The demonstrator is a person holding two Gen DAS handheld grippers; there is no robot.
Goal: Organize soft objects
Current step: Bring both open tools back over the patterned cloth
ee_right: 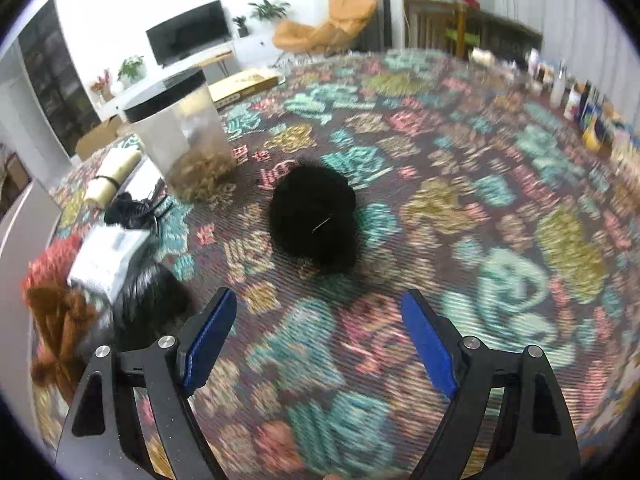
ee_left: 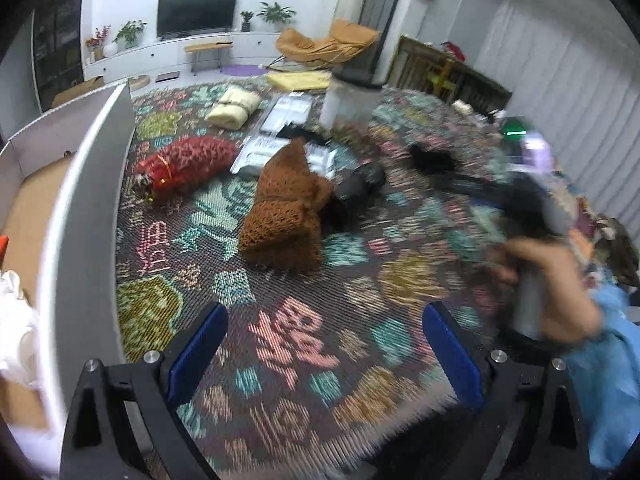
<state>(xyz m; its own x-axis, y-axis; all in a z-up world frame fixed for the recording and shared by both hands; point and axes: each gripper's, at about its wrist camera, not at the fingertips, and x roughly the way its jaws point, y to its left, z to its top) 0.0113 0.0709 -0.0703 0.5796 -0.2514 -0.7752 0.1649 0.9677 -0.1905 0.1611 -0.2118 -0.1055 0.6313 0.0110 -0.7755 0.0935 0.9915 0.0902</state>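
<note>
My left gripper [ee_left: 324,328] is open and empty above the patterned cloth. Ahead of it lies a brown knitted bundle [ee_left: 284,212], a red knitted bundle [ee_left: 186,166] to its left and a cream folded bundle [ee_left: 234,106] further back. A dark furry item [ee_left: 358,186] sits right of the brown one. My right gripper [ee_right: 318,320] is open and empty, with a black fluffy bundle [ee_right: 314,216] just ahead on the cloth. The brown bundle [ee_right: 60,320] and the red bundle [ee_right: 50,264] show at the left edge of the right wrist view.
A cardboard box with a white wall [ee_left: 86,216] stands at the left, with white material [ee_left: 16,328] inside. A clear lidded container [ee_right: 184,136] stands behind the black bundle. Plastic packets [ee_left: 280,136] lie mid-table. Bottles [ee_right: 580,100] line the right edge.
</note>
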